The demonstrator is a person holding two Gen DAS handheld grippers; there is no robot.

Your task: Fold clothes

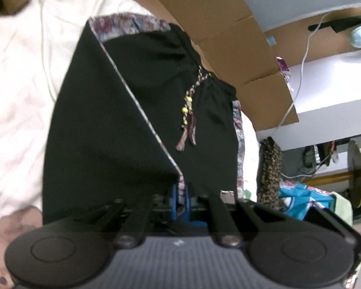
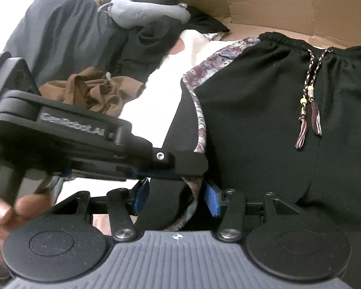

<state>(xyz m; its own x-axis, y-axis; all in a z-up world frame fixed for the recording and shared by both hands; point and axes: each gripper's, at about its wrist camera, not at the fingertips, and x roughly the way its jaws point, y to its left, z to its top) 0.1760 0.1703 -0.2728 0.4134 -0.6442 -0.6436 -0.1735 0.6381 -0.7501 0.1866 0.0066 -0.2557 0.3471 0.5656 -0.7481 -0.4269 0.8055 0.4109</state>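
Black shorts with patterned purple-grey trim and a beaded drawstring lie spread on a white sheet. My left gripper is shut on the trimmed edge of the near leg, which rises in a diagonal fold. In the right wrist view the shorts fill the right half, drawstring hanging down. The left gripper reaches in from the left, clamped on the hem. Just below it, my right gripper is open; its blue pads stand apart with the trimmed hem loose between them.
A white sheet covers the surface, with cardboard walls behind. A crumpled brown garment, a dark grey cloth and a grey plush toy lie to the left. A hand holds the left gripper.
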